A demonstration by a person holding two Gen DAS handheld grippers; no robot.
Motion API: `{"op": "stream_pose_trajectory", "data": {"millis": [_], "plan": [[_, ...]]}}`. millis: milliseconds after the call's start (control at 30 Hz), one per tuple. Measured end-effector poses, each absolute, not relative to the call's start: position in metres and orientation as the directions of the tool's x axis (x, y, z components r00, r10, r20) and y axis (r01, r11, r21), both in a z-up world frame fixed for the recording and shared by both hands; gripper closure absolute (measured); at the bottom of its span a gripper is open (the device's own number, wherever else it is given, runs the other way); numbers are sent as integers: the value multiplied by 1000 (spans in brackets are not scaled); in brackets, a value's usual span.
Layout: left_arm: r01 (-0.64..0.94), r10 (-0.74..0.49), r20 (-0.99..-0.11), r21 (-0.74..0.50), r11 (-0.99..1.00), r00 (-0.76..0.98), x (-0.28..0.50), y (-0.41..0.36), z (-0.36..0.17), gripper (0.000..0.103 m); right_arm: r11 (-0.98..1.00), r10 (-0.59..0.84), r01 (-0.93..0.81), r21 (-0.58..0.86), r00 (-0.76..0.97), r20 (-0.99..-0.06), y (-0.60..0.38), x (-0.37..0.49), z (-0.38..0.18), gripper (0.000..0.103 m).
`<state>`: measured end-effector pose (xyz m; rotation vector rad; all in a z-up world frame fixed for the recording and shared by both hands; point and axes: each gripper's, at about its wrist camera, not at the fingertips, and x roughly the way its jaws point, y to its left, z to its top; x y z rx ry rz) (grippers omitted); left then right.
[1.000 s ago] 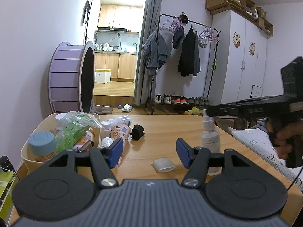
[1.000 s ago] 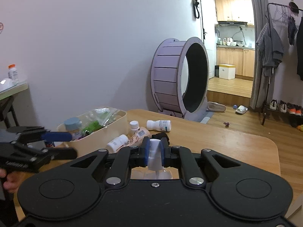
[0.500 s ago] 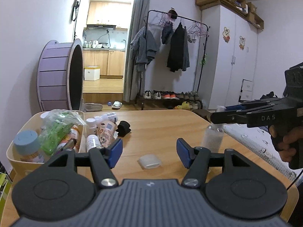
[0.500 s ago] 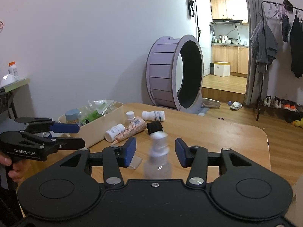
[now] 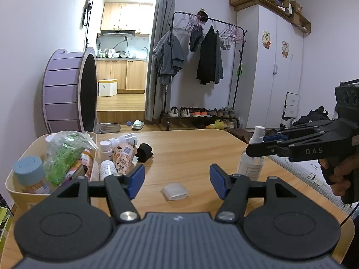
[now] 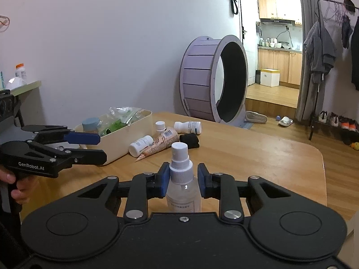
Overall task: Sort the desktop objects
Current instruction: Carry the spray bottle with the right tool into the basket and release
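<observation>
A: Pads (image 6: 162,180) of the right gripper (image 6: 182,180) are closing round the spray bottle (image 6: 182,186), upright on the table (image 6: 258,157), well apart from the bin (image 6: 125,134).
B: Squeeze squarely below the collar. The left gripper (image 5: 176,180) hangs open, empty, over the clear cap (image 5: 175,191).

Between the blue pads (image 6: 163,179) stands a clear plastic spray bottle (image 6: 182,192) with white ribbed cap, left of it a cream plastic bin (image 6: 125,139).
</observation>
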<state>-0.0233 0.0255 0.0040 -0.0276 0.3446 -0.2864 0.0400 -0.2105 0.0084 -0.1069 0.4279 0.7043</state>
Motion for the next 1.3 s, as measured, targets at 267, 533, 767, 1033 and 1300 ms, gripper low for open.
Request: {"op": "stream_pose_trajectory", "data": {"millis": [267, 533, 767, 1033, 1300], "plan": [[221, -233, -291, -74, 972, 928, -42, 51, 10, 40, 732, 661, -675, 94, 670, -339, -197, 38, 29, 81], [125, -142, -259, -83, 989, 955, -68, 92, 17, 38, 656, 740, -748, 101, 612, -279, -146, 43, 57, 81], [36, -68, -248, -131, 991, 966, -78, 126, 23, 37, 580, 802, -806, 117, 541, -253, -88, 58, 70, 81], [27, -65, -236, -160, 987, 970, -82, 137, 28, 37, 532, 823, -840, 109, 483, -298, -39, 73, 56, 81], [43, -81, -248, -155, 987, 965, -81, 136, 28, 37, 521, 782, -851, 60, 449, -432, -19, 72, 21, 80]]}}
